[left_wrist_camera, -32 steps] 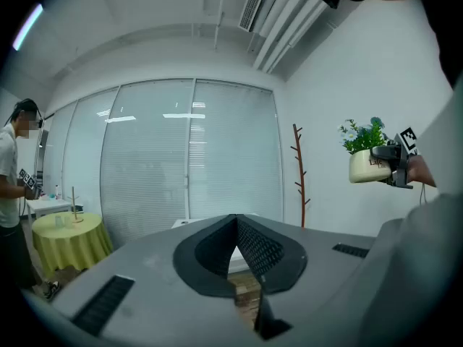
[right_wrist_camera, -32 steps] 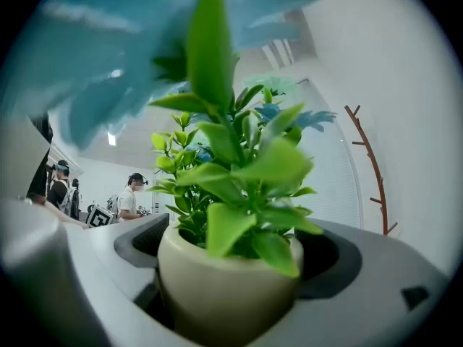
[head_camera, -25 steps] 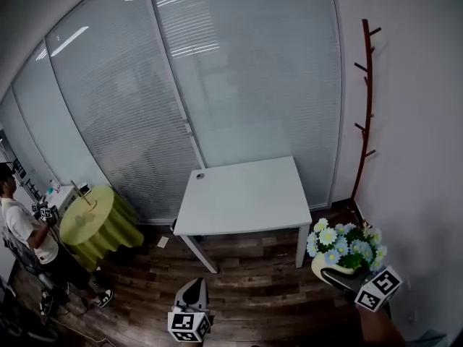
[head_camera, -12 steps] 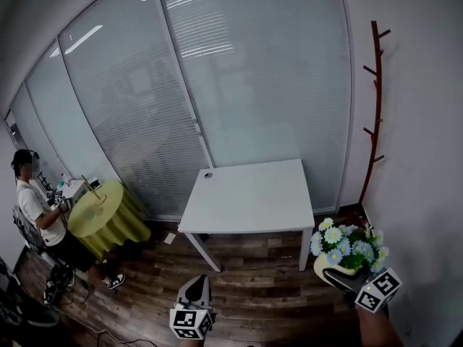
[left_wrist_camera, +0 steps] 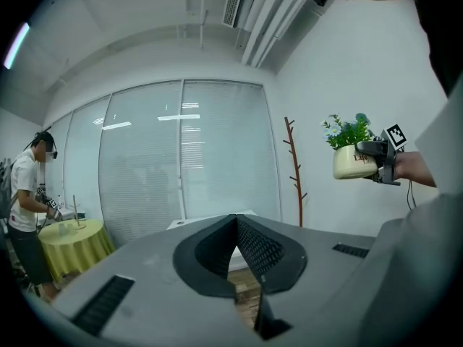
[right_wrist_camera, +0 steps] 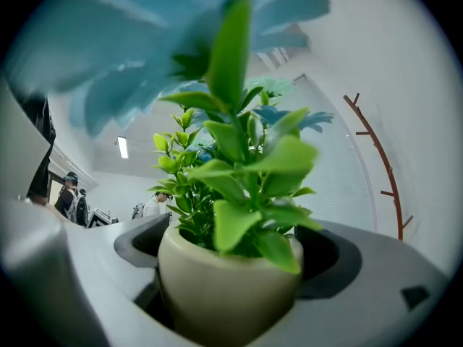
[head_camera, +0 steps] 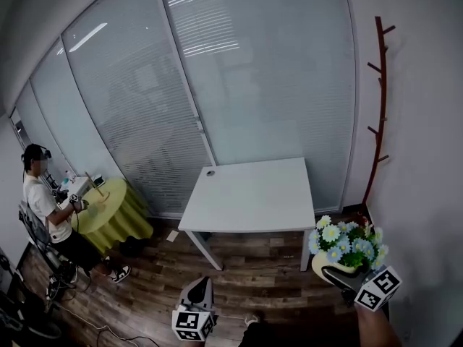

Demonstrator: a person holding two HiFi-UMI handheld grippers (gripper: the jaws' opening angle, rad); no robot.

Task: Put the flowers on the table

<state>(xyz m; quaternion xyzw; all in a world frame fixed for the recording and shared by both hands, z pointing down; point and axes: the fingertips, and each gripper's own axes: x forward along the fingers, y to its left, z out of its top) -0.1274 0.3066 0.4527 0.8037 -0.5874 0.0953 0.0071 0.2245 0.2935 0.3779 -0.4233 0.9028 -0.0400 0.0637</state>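
Frosted glass walls stand behind the white table [head_camera: 249, 197]; right gripper [head_camera: 336, 273] pinches the flower pot [head_camera: 341, 250] beside it, left gripper [head_camera: 198, 288] pressed together, empty

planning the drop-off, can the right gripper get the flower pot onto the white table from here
Probably yes: nothing stands between the flower pot in the right gripper and the white table, whose top is nearly bare.

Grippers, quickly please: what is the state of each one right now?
Left gripper: closed, nothing between its jaws.
Right gripper: closed on the pot of flowers.
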